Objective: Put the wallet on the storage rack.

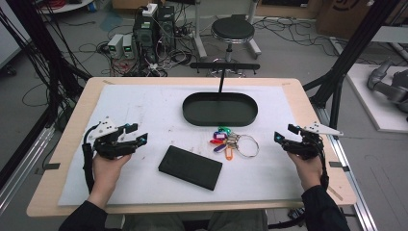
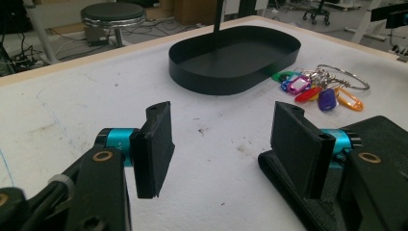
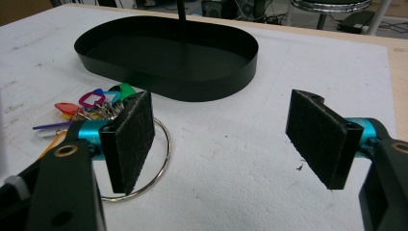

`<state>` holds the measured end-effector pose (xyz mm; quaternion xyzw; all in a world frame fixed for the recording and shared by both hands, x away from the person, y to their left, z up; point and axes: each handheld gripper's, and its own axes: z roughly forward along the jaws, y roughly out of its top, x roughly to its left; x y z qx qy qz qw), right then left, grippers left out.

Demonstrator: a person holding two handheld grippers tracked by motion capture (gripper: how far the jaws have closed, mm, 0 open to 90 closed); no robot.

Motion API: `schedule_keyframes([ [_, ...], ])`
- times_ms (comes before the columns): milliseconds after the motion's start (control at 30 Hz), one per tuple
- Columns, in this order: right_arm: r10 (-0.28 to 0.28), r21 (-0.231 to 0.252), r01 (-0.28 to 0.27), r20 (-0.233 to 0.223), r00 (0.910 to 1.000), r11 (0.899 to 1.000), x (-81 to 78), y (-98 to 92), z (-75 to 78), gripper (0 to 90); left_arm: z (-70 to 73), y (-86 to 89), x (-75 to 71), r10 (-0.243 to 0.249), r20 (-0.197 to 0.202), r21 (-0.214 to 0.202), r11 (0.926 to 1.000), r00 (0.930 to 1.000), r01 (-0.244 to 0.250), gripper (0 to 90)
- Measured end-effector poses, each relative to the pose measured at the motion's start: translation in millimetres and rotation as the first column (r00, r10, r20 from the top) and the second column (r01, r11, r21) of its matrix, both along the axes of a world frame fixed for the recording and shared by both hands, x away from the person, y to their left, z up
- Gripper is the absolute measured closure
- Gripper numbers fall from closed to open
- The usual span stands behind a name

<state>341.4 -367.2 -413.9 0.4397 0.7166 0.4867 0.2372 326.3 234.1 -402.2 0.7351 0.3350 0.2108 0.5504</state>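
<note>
Stool (image 2: 113, 13) behind tray (image 2: 235, 60) appears beyond open left gripper (image 2: 226, 144).

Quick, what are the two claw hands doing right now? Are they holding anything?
Left gripper: open, holding nothing, jaws apart above the white mat.
Right gripper: open, holding nothing, the key ring lies beside one jaw.

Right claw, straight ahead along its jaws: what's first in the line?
Probably the black oval tray: the right claw points over bare white table cover at the tray's near wall. The key ring lies off toward its left jaw, likely beside the line. Depth is unclear.
</note>
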Motion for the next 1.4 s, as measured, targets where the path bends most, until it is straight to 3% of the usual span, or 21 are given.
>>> schedule_keyframes([
  [67, 0.002, -0.002, -0.002, -0.001, 1.0000, 1.000, 0.9, -0.6, -0.4, 25.7, 1.2, 0.3, 0.4, -0.004, -0.015, -0.004, 1.0000, 0.9999, 0.004, 39.1],
  [233, -0.009, 0.009, 0.009, 0.010, 0.9999, 1.000, 1.4, -2.8, 0.0, 25.7, 1.1, -1.9, -0.1, -0.020, 0.004, 0.000, 0.9998, 0.9998, 0.020, 40.2],
  [567, -0.017, 0.006, 0.017, 0.011, 0.9998, 1.000, -0.1, -6.7, 0.5, 25.7, -2.1, -6.4, 5.5, -0.033, -0.019, -0.011, 0.9994, 0.9993, 0.033, 40.5],
  [733, -0.023, 0.006, 0.023, 0.012, 0.9997, 1.000, -0.9, -7.4, 1.3, 25.8, 0.8, -16.9, 10.2, -0.030, 0.018, -0.020, 0.9993, 0.9994, 0.030, 41.3],
  [800, -0.023, 0.004, 0.023, 0.013, 0.9996, 1.000, -1.0, -7.3, 1.3, 25.7, 1.3, -19.4, 11.8, -0.035, 0.012, -0.021, 0.9992, 0.9993, 0.035, 41.7],
  [900, -0.022, 0.001, 0.022, 0.012, 0.9997, 1.000, -0.8, -6.5, 1.3, 25.8, -0.1, -28.4, 18.1, -0.068, -0.038, -0.031, 0.9973, 0.9970, 0.067, 41.7],
  [967, -0.020, -0.003, 0.020, 0.012, 0.9997, 1.000, 0.0, -6.2, 0.9, 25.7, -3.4, -35.9, 24.1, -0.099, -0.092, -0.031, 0.9948, 0.9909, 0.096, 41.6],
  [1033, -0.021, -0.007, 0.021, 0.013, 0.9997, 1.000, -0.4, -6.4, 1.1, 25.8, -5.0, -38.9, 25.8, -0.106, -0.108, -0.029, 0.9943, 0.9885, 0.103, 41.6],
  [1167, -0.017, -0.014, 0.017, 0.015, 0.9997, 1.000, -1.6, -6.5, 1.0, 25.7, -13.5, -48.7, 34.0, -0.134, -0.196, -0.031, 0.9910, 0.9713, 0.130, 38.9],
  [1300, -0.007, -0.026, 0.007, 0.021, 0.9998, 1.000, -3.6, -5.8, 1.4, 25.8, -19.7, -54.0, 38.2, -0.140, -0.248, -0.014, 0.9900, 0.9586, 0.141, 35.6],
  [1333, -0.005, -0.031, 0.006, 0.025, 0.9997, 0.999, -4.1, -5.2, 1.6, 25.7, -19.7, -54.0, 38.2, -0.140, -0.248, -0.014, 0.9900, 0.9586, 0.141, 35.6],
  [1367, -0.002, -0.034, 0.003, 0.025, 0.9997, 0.999, -4.3, -4.4, 1.6, 25.7, -22.8, -56.3, 40.3, -0.146, -0.272, -0.010, 0.9888, 0.9511, 0.149, 35.4],
  [1400, -0.002, -0.034, 0.003, 0.025, 0.9997, 0.999, -4.3, -4.4, 1.6, 25.7, -22.8, -56.3, 40.3, -0.146, -0.272, -0.010, 0.9888, 0.9511, 0.149, 35.4],
])
